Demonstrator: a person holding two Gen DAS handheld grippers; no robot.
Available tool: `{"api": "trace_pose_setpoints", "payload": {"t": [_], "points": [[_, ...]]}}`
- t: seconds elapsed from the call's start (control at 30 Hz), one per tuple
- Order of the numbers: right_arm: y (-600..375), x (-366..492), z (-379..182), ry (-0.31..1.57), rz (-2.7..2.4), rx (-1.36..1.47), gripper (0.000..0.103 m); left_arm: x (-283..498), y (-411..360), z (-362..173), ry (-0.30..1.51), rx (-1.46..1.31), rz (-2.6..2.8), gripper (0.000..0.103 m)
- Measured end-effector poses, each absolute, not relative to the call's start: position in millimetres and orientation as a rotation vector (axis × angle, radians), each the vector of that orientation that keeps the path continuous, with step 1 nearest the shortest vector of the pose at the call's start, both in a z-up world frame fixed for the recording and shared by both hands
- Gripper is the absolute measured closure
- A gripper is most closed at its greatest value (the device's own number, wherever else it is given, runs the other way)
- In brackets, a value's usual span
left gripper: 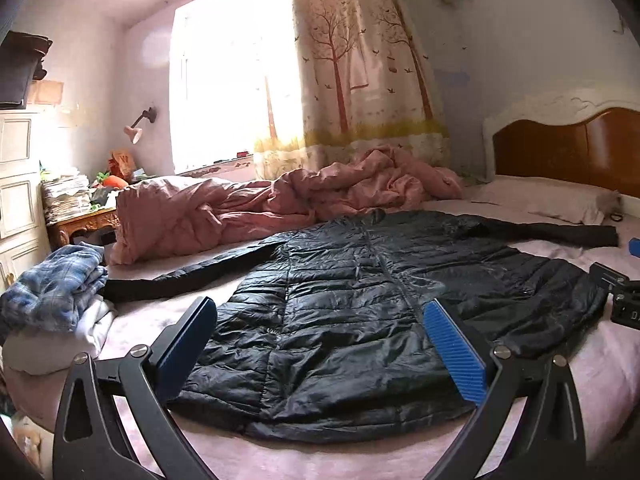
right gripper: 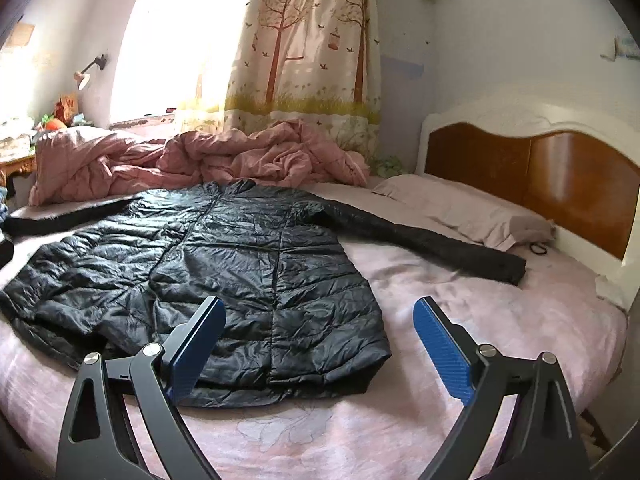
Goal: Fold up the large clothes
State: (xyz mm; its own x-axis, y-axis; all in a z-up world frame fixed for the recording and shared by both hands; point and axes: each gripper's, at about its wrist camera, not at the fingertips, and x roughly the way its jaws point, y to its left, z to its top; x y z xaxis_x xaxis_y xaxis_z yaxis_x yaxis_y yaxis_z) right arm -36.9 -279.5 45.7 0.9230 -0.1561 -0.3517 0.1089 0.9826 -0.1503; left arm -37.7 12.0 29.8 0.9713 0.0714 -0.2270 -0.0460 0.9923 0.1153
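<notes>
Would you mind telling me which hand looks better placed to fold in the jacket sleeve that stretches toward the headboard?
Right, probably. That sleeve lies up and right of the open right tongs, across bare sheet. In the left view it sits at the far right, with the jacket body before the open left tongs.

A home bedroom: a bed (right gripper: 460,304) with wooden headboard (right gripper: 532,176), rumpled pink quilt (left gripper: 256,208), and tree-patterned curtain (left gripper: 352,72).

- Left gripper (left gripper: 318,306) hangs tilted slightly downward, its blue-padded jaws spread wide, nothing between them.
- Right gripper (right gripper: 319,306) tilts downward too, jaws wide apart and empty.
</notes>
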Motion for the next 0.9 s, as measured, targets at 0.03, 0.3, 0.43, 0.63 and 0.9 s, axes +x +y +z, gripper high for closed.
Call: {"api": "trace_pose_setpoints", "payload": {"t": [0.03,0.3,0.43,0.63,0.9], "points": [[-279.5,-37.6,46.2,0.368,-0.130,-0.127,0.007,-38.6,13.5,30.8,0.230,0.094,0.054,0.000],[-284.6,-42.9,49.8,0.331,-0.180,-0.079,0.007,-36.4,22.8,33.1,0.242,0.022,0.028,0.000],[-299.4,-38.5,53.7,0.392,-0.117,0.022,0.007,-37.0,20.1,32.1,0.223,0.031,0.048,0.000],[-311.3,-24.2,48.6,0.490,-0.075,0.019,0.007,-46.3,9.2,33.3,0.190,0.070,0.082,0.000],[-297.8,-30.5,47.7,0.454,-0.112,-0.060,0.007,-46.5,8.2,35.0,0.192,0.061,0.099,0.000]]}}
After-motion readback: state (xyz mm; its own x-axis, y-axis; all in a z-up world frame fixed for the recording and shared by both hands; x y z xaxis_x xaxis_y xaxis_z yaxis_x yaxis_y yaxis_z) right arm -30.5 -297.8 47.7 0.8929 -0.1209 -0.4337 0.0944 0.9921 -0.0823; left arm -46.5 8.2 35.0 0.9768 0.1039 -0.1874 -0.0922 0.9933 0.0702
